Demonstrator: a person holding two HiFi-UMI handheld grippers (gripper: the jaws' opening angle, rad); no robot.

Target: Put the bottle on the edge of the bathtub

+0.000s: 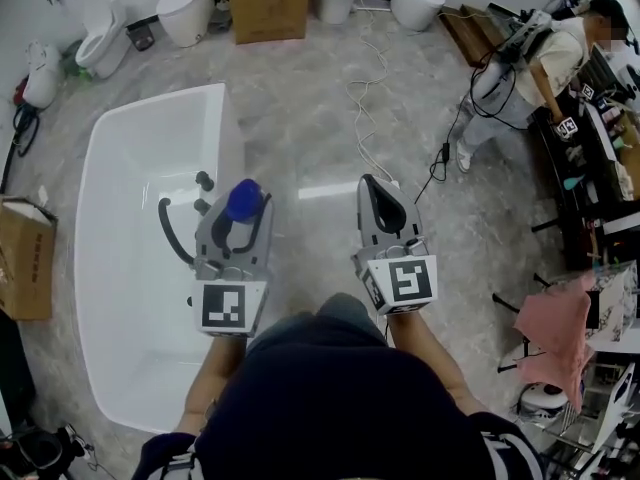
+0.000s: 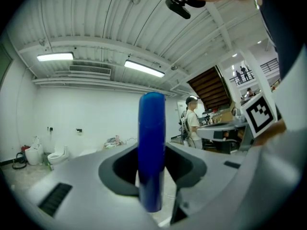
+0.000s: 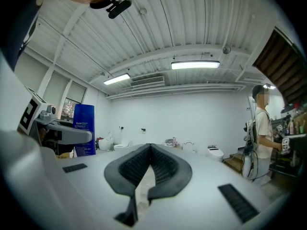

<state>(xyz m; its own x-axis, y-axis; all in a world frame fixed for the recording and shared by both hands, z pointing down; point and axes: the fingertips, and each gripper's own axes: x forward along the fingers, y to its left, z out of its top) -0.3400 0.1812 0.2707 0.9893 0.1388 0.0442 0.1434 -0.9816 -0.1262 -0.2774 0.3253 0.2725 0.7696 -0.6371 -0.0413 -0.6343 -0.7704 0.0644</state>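
Note:
A bottle with a blue cap (image 1: 243, 199) stands between the jaws of my left gripper (image 1: 240, 220), which is shut on it over the right rim of the white bathtub (image 1: 231, 128). In the left gripper view the blue bottle (image 2: 152, 128) fills the gap of the left gripper (image 2: 152, 178). My right gripper (image 1: 378, 190) is held over the floor to the right of the tub. Its jaws are shut with nothing between them, and their tips meet in the right gripper view too (image 3: 150, 146). That view also shows the bottle (image 3: 84, 127) off to its left.
A dark hose and knobs (image 1: 172, 230) sit on the tub's rim by the left gripper. A cardboard box (image 1: 268, 3) and toilets (image 1: 185, 8) line the far wall. A cable (image 1: 370, 88) runs across the floor. A person (image 1: 530, 63) stands at a cluttered bench on the right.

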